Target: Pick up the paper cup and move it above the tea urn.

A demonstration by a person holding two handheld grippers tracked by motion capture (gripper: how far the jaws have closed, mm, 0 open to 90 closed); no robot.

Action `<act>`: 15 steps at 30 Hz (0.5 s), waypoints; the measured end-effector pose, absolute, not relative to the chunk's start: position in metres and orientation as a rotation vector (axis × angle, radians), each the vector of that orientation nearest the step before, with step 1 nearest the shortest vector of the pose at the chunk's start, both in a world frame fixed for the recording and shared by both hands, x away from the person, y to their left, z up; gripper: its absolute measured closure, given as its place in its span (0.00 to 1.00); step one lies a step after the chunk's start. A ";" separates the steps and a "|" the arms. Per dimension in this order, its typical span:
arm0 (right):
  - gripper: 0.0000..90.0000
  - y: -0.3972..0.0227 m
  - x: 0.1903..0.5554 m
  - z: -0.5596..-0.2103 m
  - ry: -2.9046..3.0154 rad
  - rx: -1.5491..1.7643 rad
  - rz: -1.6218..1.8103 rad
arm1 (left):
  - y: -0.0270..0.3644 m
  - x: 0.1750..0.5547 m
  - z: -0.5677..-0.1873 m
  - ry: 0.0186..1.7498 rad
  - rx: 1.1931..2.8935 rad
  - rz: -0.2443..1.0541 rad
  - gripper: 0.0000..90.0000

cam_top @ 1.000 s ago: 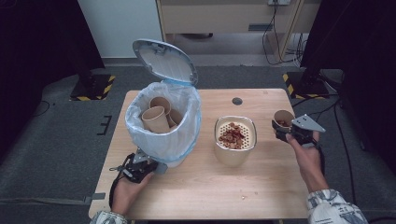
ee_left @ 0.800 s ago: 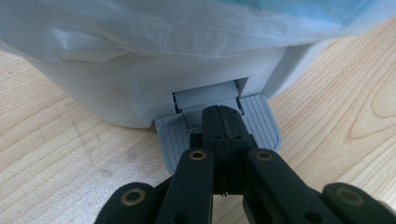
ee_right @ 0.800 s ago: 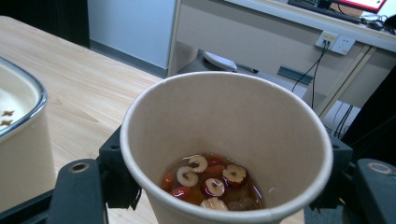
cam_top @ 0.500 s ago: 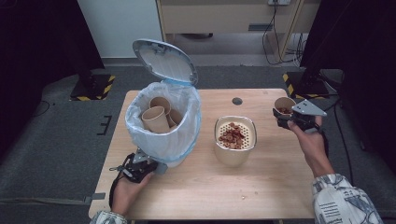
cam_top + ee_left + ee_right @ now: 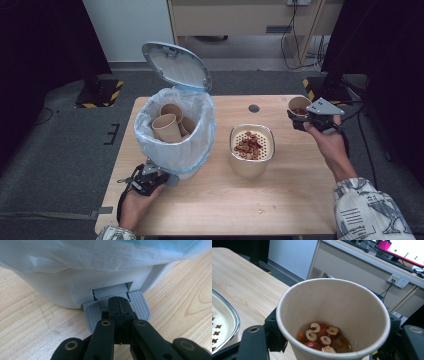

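Right tool (image 5: 300, 120) clenched on paper cup (image 5: 299, 105), upright, held above desk (image 5: 300, 200) near its far right corner; sliced red dates in amber liquid at cup bottom (image 5: 322, 336). Left tool (image 5: 119, 305) clenched on nothing, tips pressed on grey pedal (image 5: 140, 306) at base of white bin (image 5: 175, 130), lid (image 5: 175, 65) up, used paper cups inside. Between bin and right tool: strainer bowl (image 5: 251, 150) with date pieces.

The person wears white sleeves (image 5: 367, 207) with dark printed patterns. Each gripper is black: the left gripper (image 5: 119, 305) has round metal pins on its arms and a thin black cable. The right gripper (image 5: 303, 118) has a grey three-cornered plate on top.
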State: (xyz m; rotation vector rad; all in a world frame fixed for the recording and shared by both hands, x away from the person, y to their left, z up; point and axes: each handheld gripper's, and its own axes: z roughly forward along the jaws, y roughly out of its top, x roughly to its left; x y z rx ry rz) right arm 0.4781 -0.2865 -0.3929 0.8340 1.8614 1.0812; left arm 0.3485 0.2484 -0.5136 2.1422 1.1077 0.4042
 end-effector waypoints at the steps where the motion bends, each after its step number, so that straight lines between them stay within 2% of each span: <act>1: 0.32 -0.286 0.479 -0.392 1.861 0.832 1.081 | 0.248 0.348 -0.514 1.108 2.142 0.404 1.00; 15: 0.32 -0.274 0.489 -0.378 1.882 0.757 1.064 | 0.248 0.349 -0.514 1.108 2.142 0.404 1.00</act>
